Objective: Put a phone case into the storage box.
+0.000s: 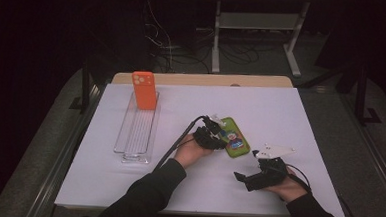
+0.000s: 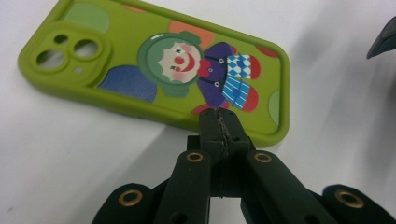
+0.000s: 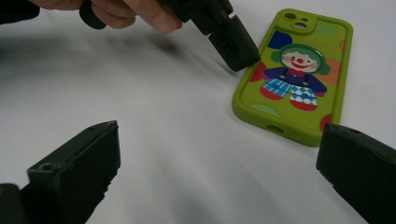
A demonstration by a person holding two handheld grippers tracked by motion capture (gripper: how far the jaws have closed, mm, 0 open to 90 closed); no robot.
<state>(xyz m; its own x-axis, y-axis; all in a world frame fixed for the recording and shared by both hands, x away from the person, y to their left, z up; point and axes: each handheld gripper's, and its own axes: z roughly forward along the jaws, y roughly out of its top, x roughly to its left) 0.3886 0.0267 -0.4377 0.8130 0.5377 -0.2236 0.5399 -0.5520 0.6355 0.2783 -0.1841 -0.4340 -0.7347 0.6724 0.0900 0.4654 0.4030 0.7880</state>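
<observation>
Right gripper (image 1: 241, 177): jaws held wide, nothing between them, rested near the surface (image 1: 127, 185) edge. Left gripper (image 2: 219, 122): jaws closed together, nothing held, tips set against the long edge of the green phone case (image 2: 154, 70), laid flat mid-surface. Pushing advised low and square, so sliding is kept straight

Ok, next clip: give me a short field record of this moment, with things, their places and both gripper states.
surface: white table top
green case: clown-print phone case lying flat, print side up, right of centre
orange case: standing upright at the far end of the clear tray
left hand-held gripper: jaws shut, tips at the green case's long edge, nothing between them
right hand-held gripper: jaws open and empty, short of the green case
</observation>
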